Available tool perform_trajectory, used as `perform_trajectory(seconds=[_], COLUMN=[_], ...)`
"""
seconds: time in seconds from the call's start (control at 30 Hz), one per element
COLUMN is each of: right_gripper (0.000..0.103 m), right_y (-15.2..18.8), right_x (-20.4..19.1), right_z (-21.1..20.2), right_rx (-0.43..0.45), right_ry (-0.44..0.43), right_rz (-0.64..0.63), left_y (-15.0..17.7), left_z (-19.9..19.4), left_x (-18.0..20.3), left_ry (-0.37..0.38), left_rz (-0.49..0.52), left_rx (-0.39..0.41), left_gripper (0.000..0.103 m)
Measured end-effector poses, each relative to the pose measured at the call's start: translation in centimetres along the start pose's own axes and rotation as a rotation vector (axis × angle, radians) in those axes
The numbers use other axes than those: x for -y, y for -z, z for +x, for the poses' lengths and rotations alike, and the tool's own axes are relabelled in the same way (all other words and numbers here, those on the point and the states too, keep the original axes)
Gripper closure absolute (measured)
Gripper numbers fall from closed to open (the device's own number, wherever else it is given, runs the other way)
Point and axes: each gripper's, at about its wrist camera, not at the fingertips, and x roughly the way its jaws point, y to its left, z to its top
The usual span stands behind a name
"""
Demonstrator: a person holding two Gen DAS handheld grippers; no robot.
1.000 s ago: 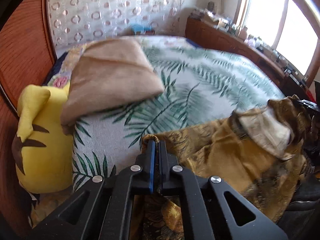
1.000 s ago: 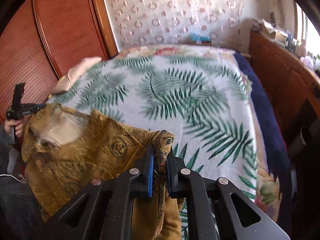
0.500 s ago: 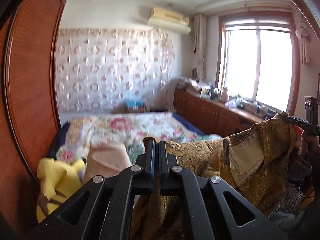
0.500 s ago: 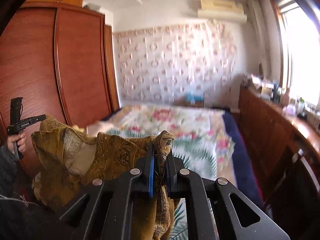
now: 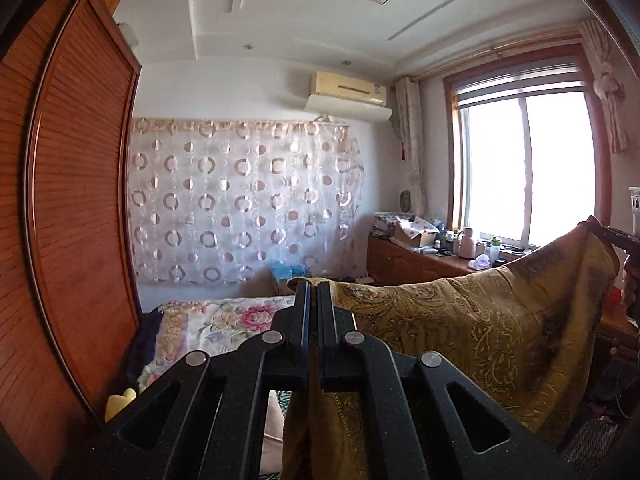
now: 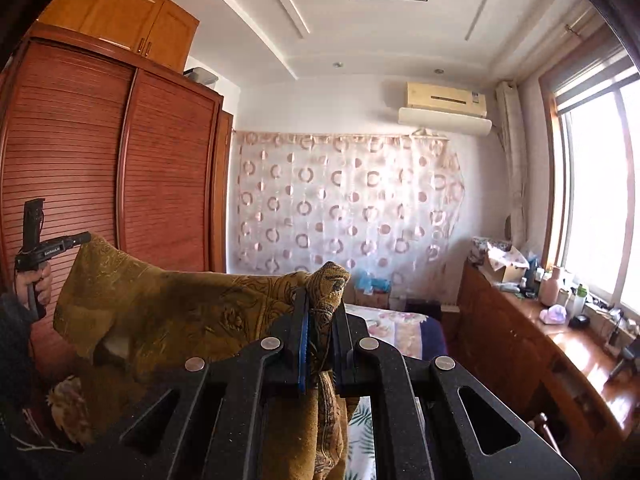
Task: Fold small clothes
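Both the left gripper point(image 5: 314, 292) and right gripper point(image 6: 320, 300) clamp corners of the mustard-gold paisley fabric garment point(image 5: 460, 328), above the floral-quilted bed point(image 5: 224, 316); keep its top edge taut and level.

Wardrobe point(image 6: 120, 184), circle-patterned curtain point(image 5: 244, 200), air conditioner point(image 6: 444, 108), floral bed point(image 5: 216, 320)

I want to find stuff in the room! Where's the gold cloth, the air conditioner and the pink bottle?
gold patterned cloth point(image 5: 460, 320): left wrist view, on its hanging middle.
air conditioner point(image 6: 444, 100): right wrist view, on its front panel.
pink bottle point(image 6: 551, 286): right wrist view, on its body.
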Motion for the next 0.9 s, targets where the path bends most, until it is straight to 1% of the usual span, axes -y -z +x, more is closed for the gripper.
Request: perform_trajectory(seconds=[0.1,0.2,0.33,0.43,0.47,0.5,0.53,0.57,0.6,0.67,0.73,0.8,0.83,0.87,0.9], right_gripper=[0.094,0.094,0.094,0.094,0.093,0.082,0.076,0.071,0.071,0.071,0.071,0.071,0.071,0.071,0.071], right_y=[0.9,2.3,5.3,8.3,9.1,10.2,11.0,10.8,12.2,13.3,14.2,14.8,14.1,14.3,13.9], right_x=[-0.6,-1.2,-1.8,-2.4,-2.8,-2.9,-3.2,-3.3,-3.4,-2.7,-2.9,-3.1,-2.5,-2.8,-2.3], right_z=[4.4,10.5,19.2,25.0,26.7,28.4,30.3,31.4,32.8,33.9,34.6,35.2,35.7,35.5,35.8], right_rx=[-0.067,-0.15,-0.235,-0.272,-0.283,-0.308,-0.353,-0.395,-0.436,-0.474,-0.499,-0.519,-0.524,-0.528,-0.53], right_ry=[0.023,0.04,0.051,0.062,0.066,0.063,0.058,0.067,0.083,0.1,0.098,0.079,0.076,0.073,0.066], right_rz=[-0.028,-0.042,-0.065,-0.06,-0.06,-0.055,-0.033,-0.015,0.003,0.021,0.045,0.062,0.064,0.066,0.07], left_y=[1.7,4.3,7.5,10.5,11.9,13.1,14.2,15.4,16.0,17.3,18.2,18.8,18.7,18.8,19.0], left_z=[4.6,9.6,15.8,20.7,22.4,23.7,24.4,24.9,25.0,25.1,24.7,23.8,23.4,23.1,22.9], left_x=[-0.8,-1.8,-3.0,-4.0,-4.5,-5.1,-5.0,-5.3,-5.0,-4.6,-4.3,-3.3,-2.9,-2.6,-2.3], left_ry=[-0.033,-0.07,-0.116,-0.161,-0.17,-0.174,-0.169,-0.154,-0.144,-0.13,-0.12,-0.097,-0.092,-0.086,-0.077], left_rz=[-0.003,-0.01,-0.001,0.012,0.004,-0.015,-0.032,-0.045,-0.048,-0.048,-0.053,-0.044,-0.035,-0.031,-0.031], left_rx=[-0.051,-0.123,-0.201,-0.261,-0.301,-0.348,-0.381,-0.403,-0.415,-0.444,-0.466,-0.477,-0.483,-0.488,-0.494], left_gripper=[0.1,0.1,0.1,0.099,0.099,0.099,0.099,0.099,0.099,0.091,0.067,0.056,0.049,0.045,0.039])
